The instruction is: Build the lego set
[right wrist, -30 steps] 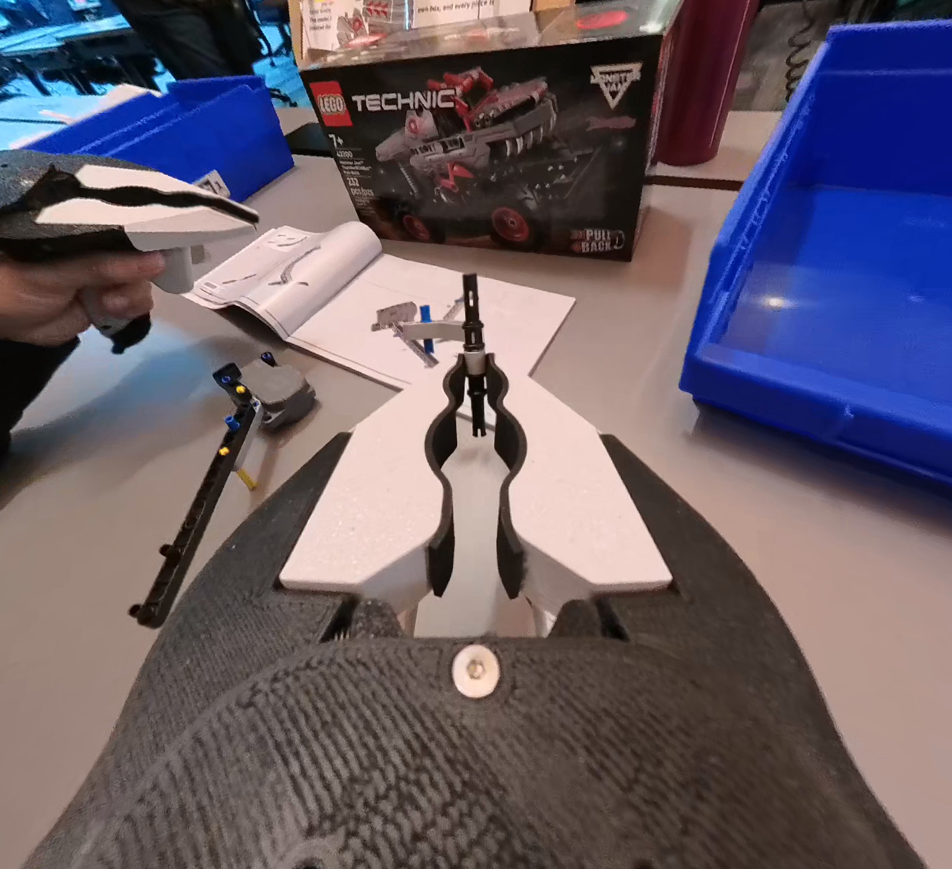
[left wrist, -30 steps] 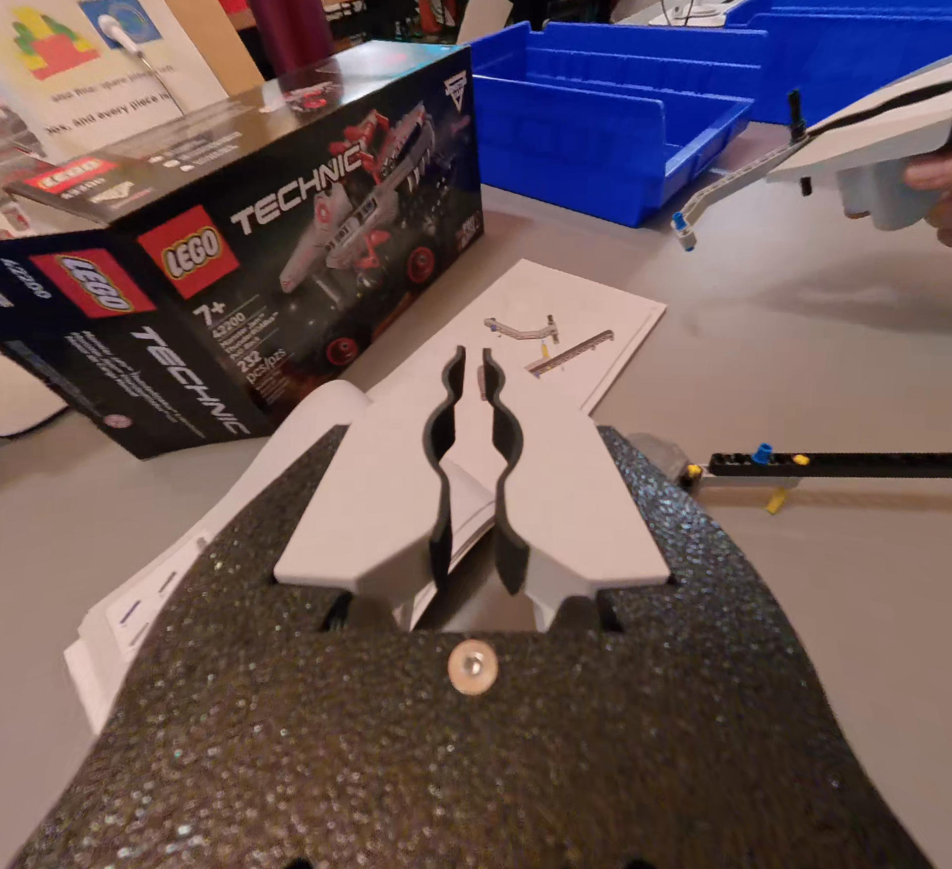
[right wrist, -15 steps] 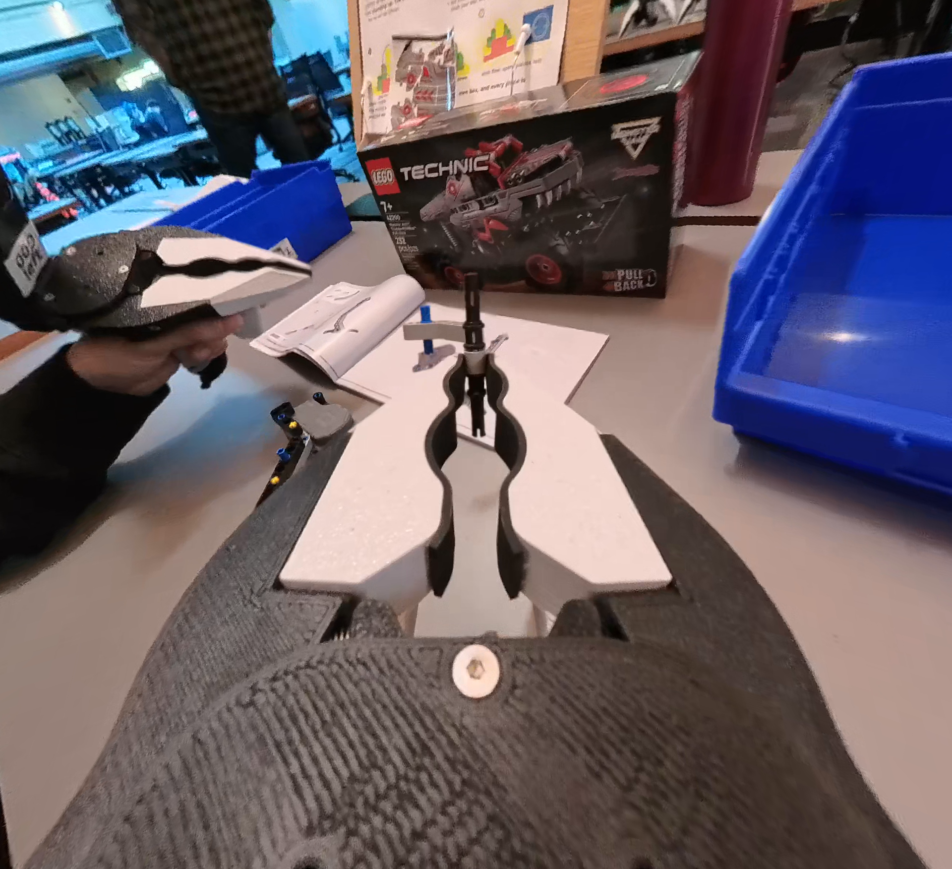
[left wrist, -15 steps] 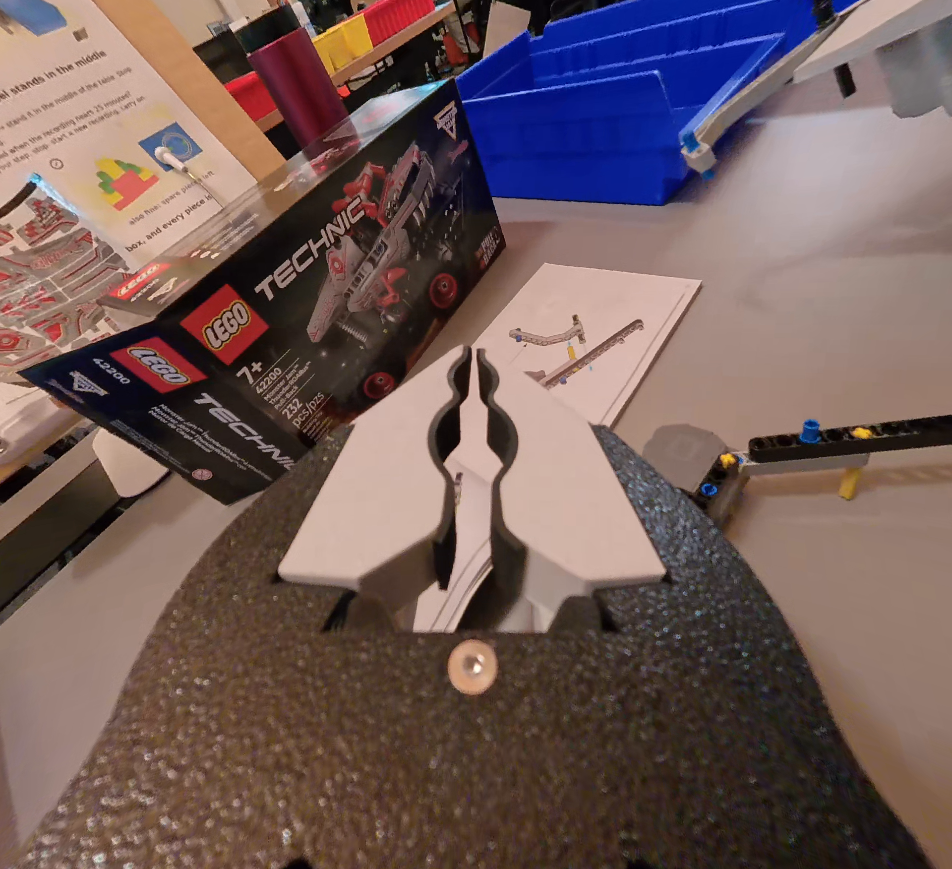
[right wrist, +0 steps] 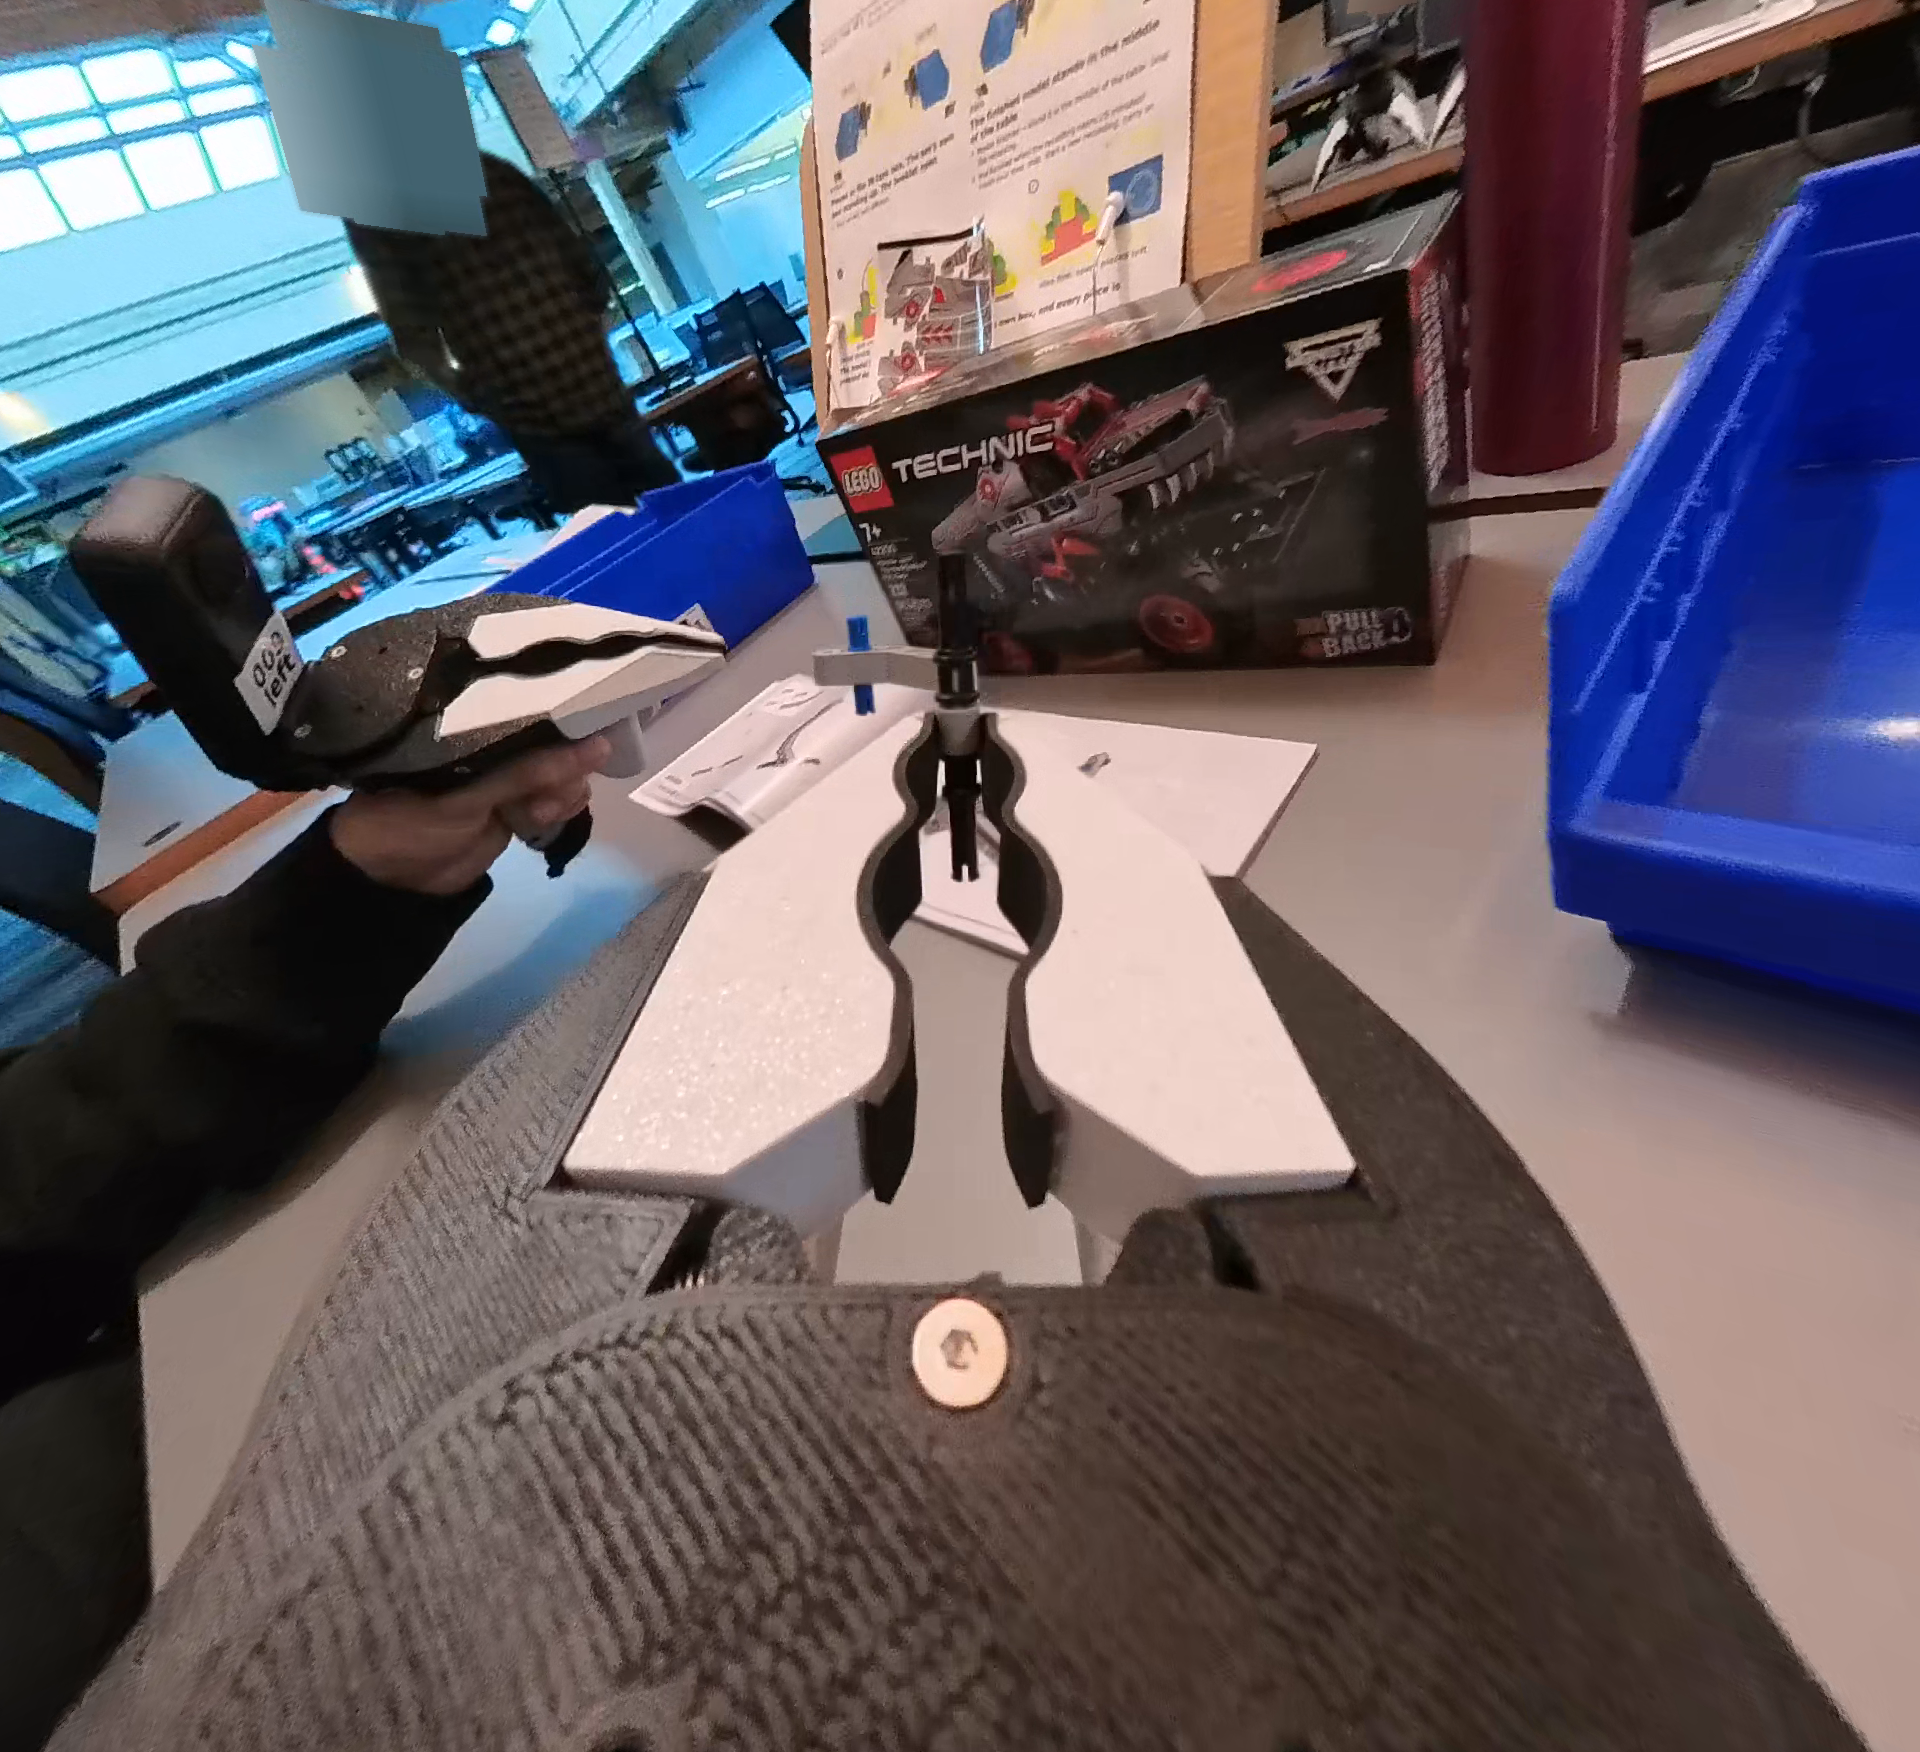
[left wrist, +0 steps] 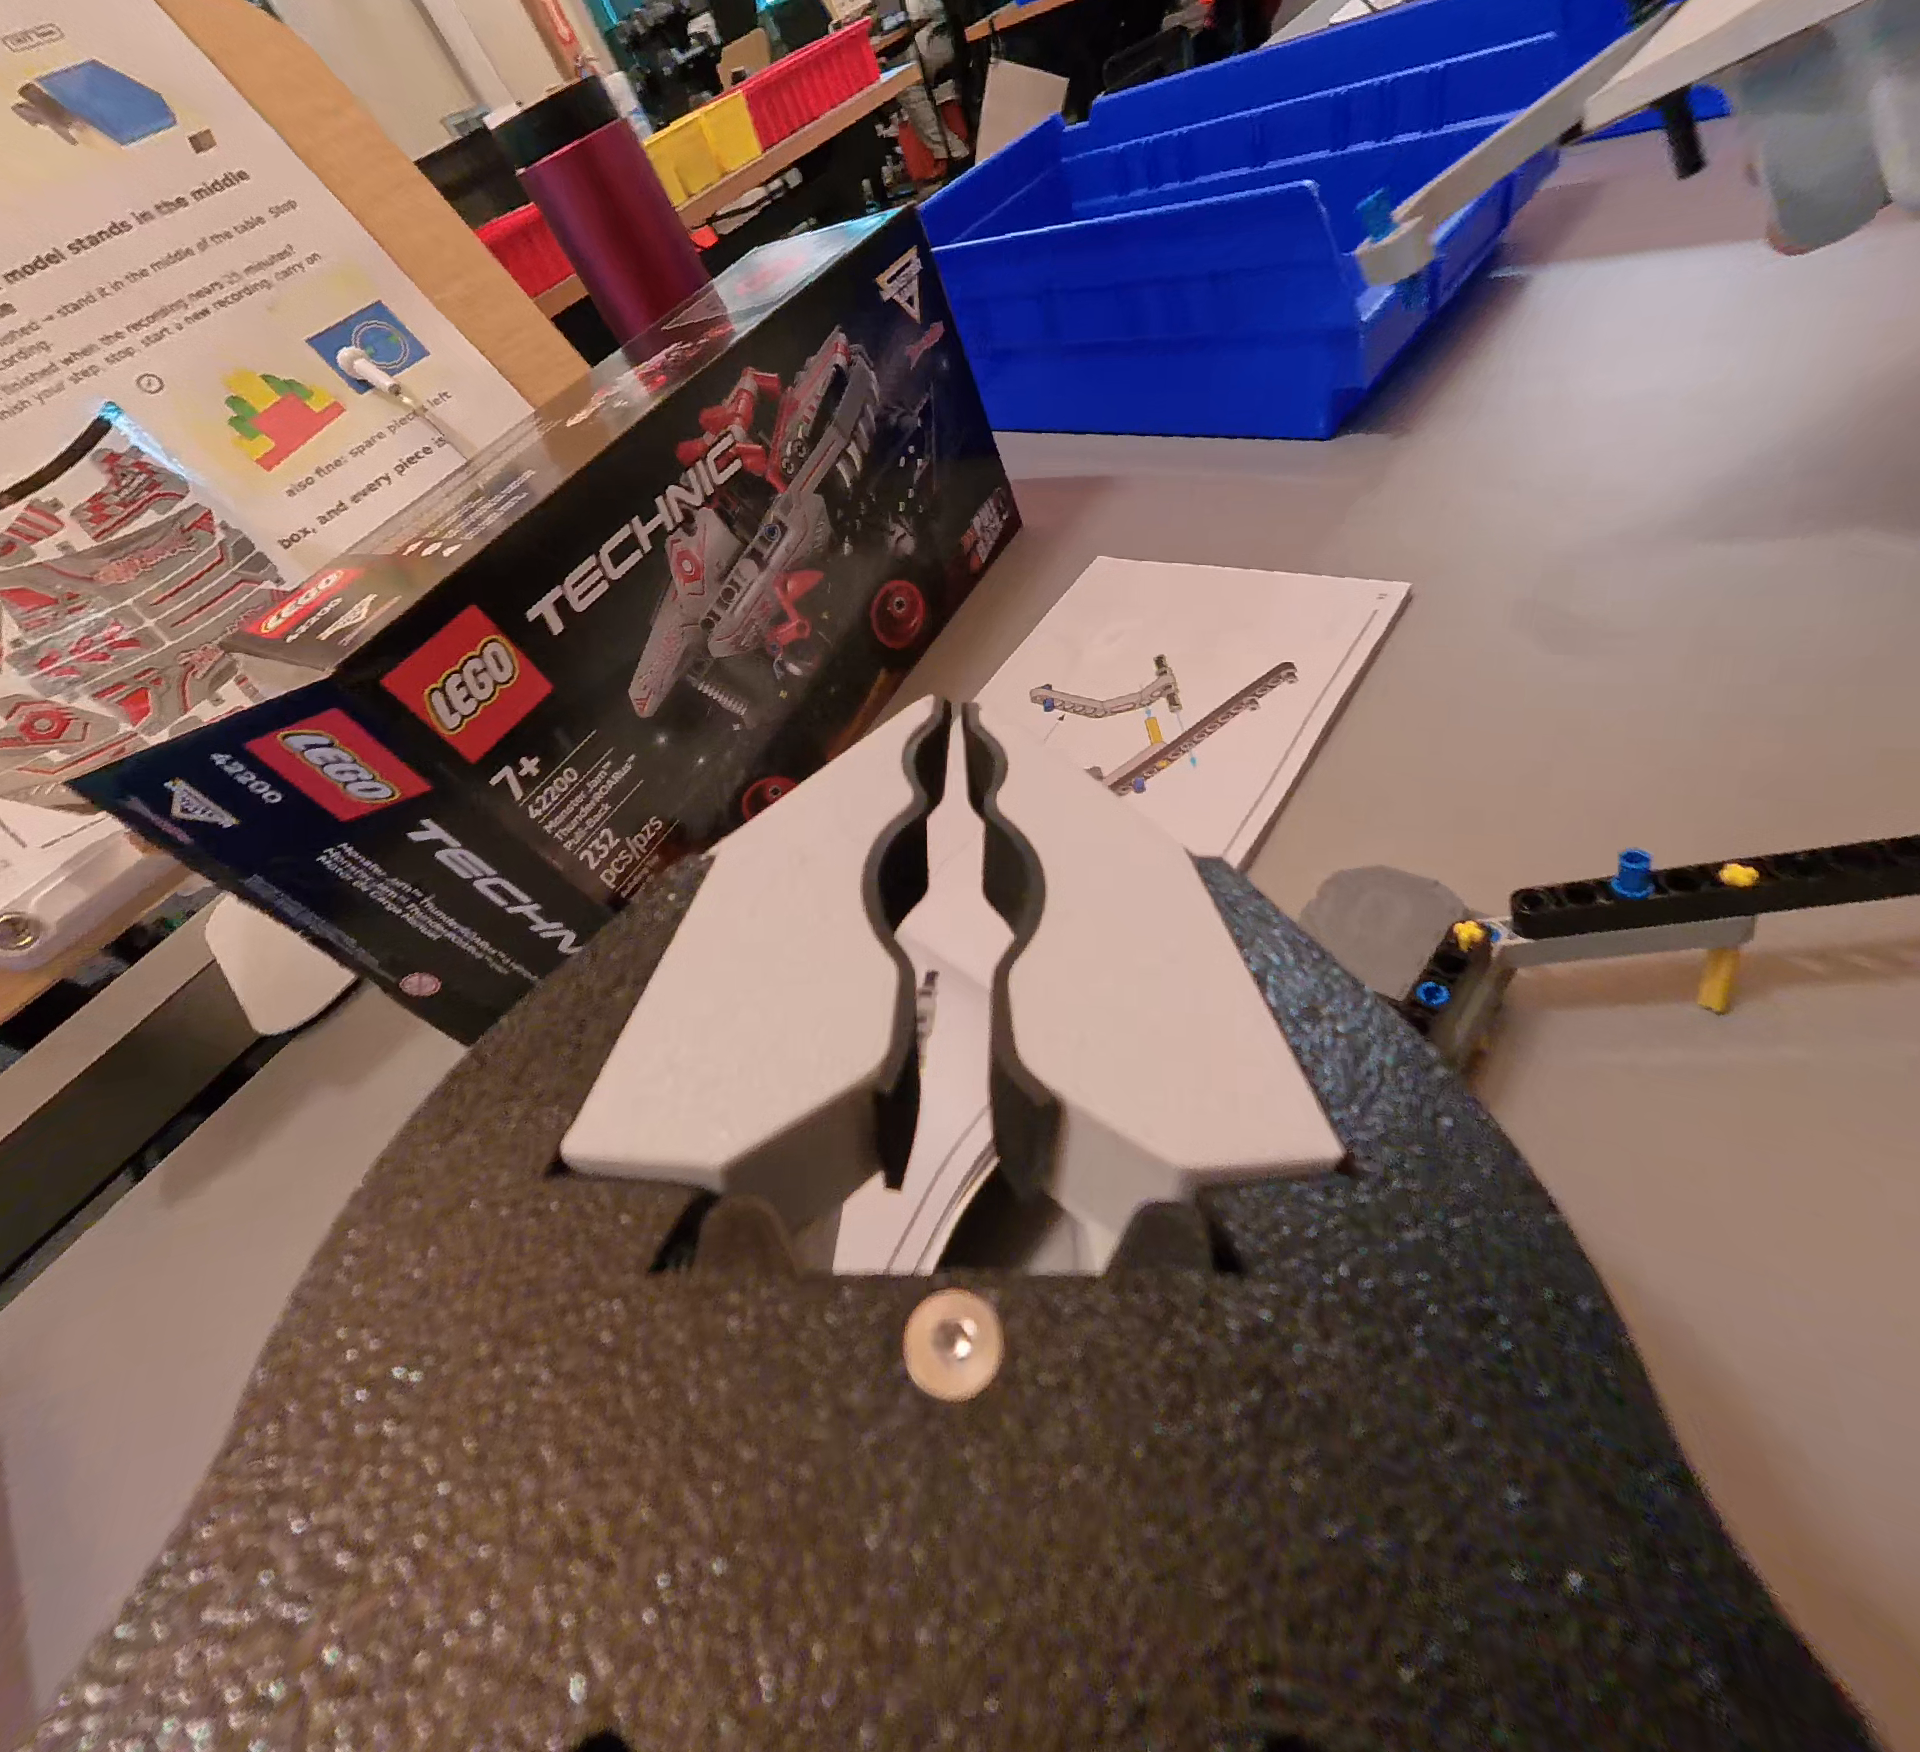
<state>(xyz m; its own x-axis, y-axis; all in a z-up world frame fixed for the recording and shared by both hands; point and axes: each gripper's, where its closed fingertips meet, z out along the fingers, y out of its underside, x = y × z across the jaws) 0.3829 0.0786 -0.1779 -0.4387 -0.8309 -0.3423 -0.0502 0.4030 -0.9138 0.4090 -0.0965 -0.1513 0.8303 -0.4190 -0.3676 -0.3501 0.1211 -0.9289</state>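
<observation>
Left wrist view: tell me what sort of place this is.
Probably a shared workshop or lab hall. Blue parts bins sit on a grey worktable, more benches with red and yellow bins stand behind, and an instruction poster is propped beside the set's box.

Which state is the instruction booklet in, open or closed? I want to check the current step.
Open: the instruction booklet lies spread on the grey table, a build diagram facing up, its other pages curling over beside the box.

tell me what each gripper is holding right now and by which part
The right gripper pinches a long grey angled lego beam at its end, where a black axle passes through. The left gripper is shut, holding nothing.
</observation>
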